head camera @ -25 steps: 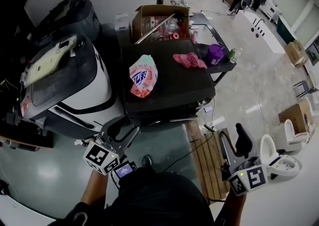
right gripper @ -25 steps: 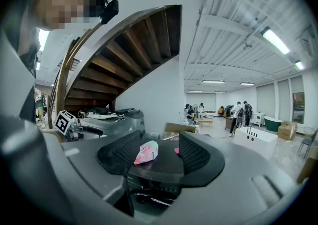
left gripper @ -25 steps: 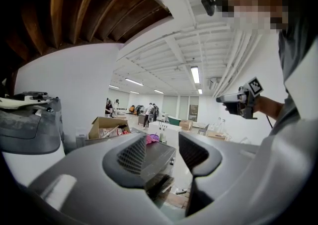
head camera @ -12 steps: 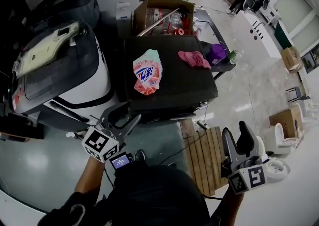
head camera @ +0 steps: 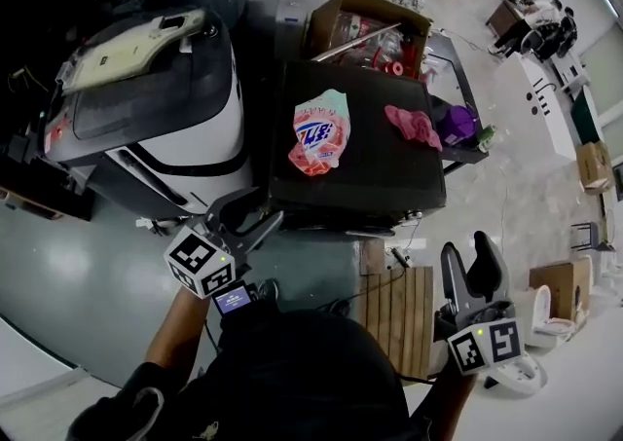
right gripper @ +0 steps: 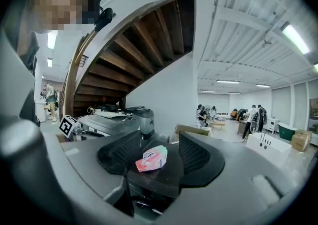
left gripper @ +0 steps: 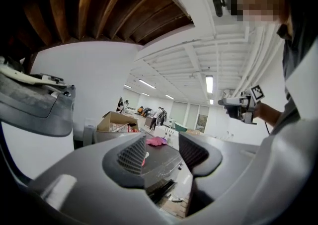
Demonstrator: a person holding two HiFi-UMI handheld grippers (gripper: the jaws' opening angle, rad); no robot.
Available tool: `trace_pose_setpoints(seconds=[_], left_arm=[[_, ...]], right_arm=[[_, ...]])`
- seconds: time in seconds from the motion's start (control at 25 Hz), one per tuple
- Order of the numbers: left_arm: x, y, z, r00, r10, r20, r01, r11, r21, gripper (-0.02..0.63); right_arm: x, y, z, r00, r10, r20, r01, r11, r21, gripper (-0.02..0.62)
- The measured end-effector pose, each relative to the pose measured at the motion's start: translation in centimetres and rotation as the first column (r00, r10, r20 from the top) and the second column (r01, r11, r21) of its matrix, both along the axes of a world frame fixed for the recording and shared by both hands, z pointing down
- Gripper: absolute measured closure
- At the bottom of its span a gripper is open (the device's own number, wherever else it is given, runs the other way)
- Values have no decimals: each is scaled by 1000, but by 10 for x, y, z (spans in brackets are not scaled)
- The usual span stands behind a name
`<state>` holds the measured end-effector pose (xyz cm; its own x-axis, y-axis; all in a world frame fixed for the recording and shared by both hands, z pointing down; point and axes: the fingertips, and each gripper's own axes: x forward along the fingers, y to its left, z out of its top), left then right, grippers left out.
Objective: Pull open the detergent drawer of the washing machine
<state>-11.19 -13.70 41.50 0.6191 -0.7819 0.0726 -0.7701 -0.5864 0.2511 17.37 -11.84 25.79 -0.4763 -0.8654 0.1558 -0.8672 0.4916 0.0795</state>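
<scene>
Lying on black unit (head camera: 375, 176): pouch (head camera: 319, 132), pink cloth (head camera: 414, 126)

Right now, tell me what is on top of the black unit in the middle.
A pink-and-green pouch and a crumpled pink cloth lie on the black unit, apart from each other. Whatever is under them, and the unit's inside, is covered.

A pouch (head camera: 318, 132) and a cloth (head camera: 413, 126) are laid on the flat-topped machine (head camera: 365, 181), the pouch left of the cloth and well apart from it. A cardboard box (head camera: 323, 28) is set behind that machine. A lidded machine (head camera: 156, 108) is placed just beside it on the left, and a cart (head camera: 440, 57) on the right. A slatted board (head camera: 399, 312) is laid on the floor (head camera: 88, 264) before it.
</scene>
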Motion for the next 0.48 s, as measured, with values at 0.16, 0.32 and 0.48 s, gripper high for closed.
trace_pose_setpoints(seconds=[0.16,0.32,0.48], left_arm=[[2,8,32,997,-59,-51,55,995,-81,350],[12,11,72,990,-66,-125,47,988,-148,350],[25,8,122,985,-70,-158,35,976,-215,350]], right_arm=[[4,-13,-5,998,-68,-1,68,998,2,364],[15,-23,-2,993,-118,-14,118,993,-14,364],[30,-29,5,989,-143,-43,141,989,-48,364]])
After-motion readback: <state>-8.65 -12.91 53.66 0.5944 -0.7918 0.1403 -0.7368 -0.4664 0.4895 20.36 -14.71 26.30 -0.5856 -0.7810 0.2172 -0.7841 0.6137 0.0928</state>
